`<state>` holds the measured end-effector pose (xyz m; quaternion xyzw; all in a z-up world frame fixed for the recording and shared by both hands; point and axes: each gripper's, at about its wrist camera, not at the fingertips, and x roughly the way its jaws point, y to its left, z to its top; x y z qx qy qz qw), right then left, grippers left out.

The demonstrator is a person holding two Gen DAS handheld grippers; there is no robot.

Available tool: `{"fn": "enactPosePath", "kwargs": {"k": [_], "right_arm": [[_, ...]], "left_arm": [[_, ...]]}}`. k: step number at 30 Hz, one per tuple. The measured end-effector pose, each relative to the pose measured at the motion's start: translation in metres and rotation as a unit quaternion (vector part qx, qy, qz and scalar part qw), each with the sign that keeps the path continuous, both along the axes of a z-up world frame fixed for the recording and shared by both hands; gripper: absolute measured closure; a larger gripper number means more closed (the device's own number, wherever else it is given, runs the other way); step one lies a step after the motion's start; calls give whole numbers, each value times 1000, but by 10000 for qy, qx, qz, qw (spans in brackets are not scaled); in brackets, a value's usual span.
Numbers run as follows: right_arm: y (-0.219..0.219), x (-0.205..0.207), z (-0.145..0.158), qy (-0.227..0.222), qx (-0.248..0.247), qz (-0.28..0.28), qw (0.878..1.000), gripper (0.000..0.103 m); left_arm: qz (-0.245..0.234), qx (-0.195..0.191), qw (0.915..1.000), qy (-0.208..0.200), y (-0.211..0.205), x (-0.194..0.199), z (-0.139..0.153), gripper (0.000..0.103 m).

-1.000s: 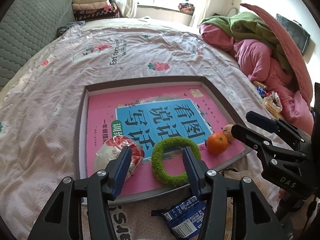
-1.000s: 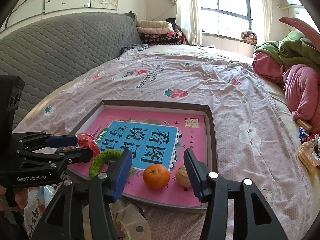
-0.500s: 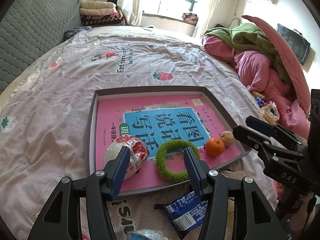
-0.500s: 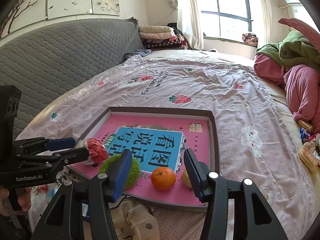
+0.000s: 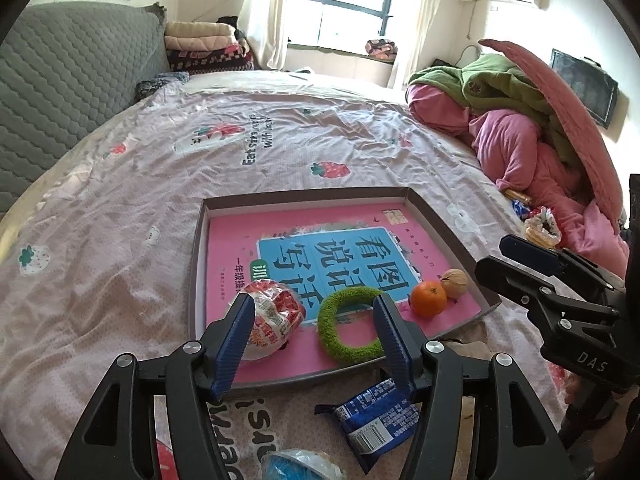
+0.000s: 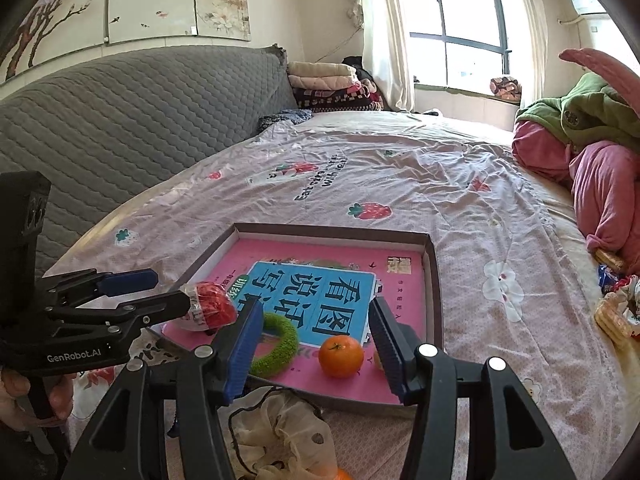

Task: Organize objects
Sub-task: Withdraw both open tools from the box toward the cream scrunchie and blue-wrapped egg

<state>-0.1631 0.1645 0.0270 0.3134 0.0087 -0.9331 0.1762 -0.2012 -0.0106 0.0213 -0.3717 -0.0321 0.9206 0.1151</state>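
Pink-lined tray on the bed holds ring, orange, walnut, wrapped snack. Our left hand-held gripper and right hand-held gripper have just been opening, both empty. Between placements, we judge; next, reach for the blue packet lying outside.

The bed, under a pink strawberry-print sheet, carries a shallow brown tray near its near edge. A blue snack packet lies before it; heaped pink and green quilts line the right edge.

Sunlit bedroom — grey quilted headboard
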Motion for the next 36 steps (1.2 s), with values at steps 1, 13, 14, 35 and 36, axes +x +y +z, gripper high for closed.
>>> {"fn": "enactPosePath", "kwargs": {"k": [1,13,14,35,36], "right_arm": [[0,1,0,13,-4,13,10000,45],[-2,10,5,88,-48,109,9999,43],[-1,11,5,92,-52,89,9999,43],[-4,30,8,129,18,203,9997,43],[-4,31,8,136,37,207,9997,43]], "left_arm": [[14,21,10000,16,-1,2,1,40],[139,127,9998,16,-8,9,2,40],[147,127,9998,20,-9,9,2,40],[-13,-45,10000,-78,-12,34,1,40],[-28,-63,9999,-93,-12,35,0,40]]}}
